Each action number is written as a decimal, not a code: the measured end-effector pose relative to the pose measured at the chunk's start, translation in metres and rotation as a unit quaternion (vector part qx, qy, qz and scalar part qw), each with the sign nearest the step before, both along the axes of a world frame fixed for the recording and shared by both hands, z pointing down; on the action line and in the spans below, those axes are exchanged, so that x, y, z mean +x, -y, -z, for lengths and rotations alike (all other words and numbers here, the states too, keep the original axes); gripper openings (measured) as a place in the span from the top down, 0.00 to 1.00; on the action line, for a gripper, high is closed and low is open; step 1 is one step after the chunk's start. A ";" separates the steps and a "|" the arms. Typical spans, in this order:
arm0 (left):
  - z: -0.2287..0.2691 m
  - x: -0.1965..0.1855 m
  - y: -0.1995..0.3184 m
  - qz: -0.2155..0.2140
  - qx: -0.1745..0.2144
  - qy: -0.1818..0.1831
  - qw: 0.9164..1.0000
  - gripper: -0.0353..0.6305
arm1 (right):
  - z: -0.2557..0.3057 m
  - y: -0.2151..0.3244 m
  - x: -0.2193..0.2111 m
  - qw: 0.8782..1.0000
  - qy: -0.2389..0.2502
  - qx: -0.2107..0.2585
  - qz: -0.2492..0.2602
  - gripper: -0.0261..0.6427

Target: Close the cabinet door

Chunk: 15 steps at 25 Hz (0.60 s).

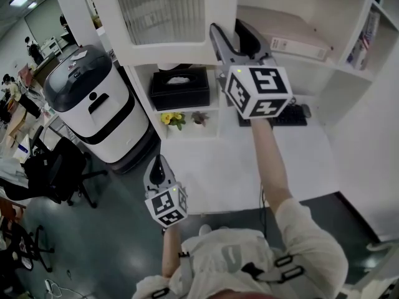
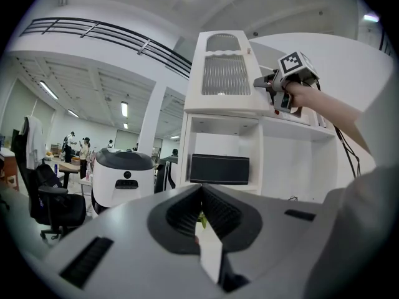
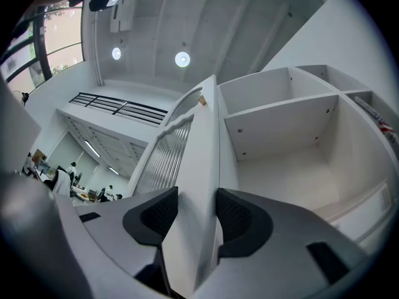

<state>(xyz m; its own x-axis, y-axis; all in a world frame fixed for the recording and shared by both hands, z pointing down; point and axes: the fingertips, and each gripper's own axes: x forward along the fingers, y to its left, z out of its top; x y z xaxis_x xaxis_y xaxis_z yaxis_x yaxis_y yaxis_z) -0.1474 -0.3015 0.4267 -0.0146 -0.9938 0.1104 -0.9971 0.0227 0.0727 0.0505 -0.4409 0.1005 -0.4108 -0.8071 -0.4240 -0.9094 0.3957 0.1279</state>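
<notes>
The white cabinet door, framed round ribbed glass, stands swung out from the upper cabinet. My right gripper is raised to it and shut on its free edge. In the right gripper view the door's edge runs between the two dark pads, which press on both faces, and the right gripper points upward. The left gripper view shows the door and the right gripper from the side. My left gripper hangs low and apart from the cabinet; there the left gripper is shut with nothing held.
The bare open compartment lies behind the door. Below are a black tissue box, small flowers, a keyboard and a book on shelves. A white wheeled machine and an office chair stand at left.
</notes>
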 end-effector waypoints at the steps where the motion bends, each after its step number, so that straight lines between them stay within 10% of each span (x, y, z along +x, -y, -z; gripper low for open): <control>1: 0.000 0.000 0.000 0.001 0.000 0.000 1.000 0.94 | 0.000 0.002 0.001 1.000 0.001 0.000 0.000 0.69; 15: -0.001 -0.003 0.006 0.017 -0.002 0.001 1.000 0.94 | 0.000 0.018 0.002 1.000 0.002 0.004 0.008 0.69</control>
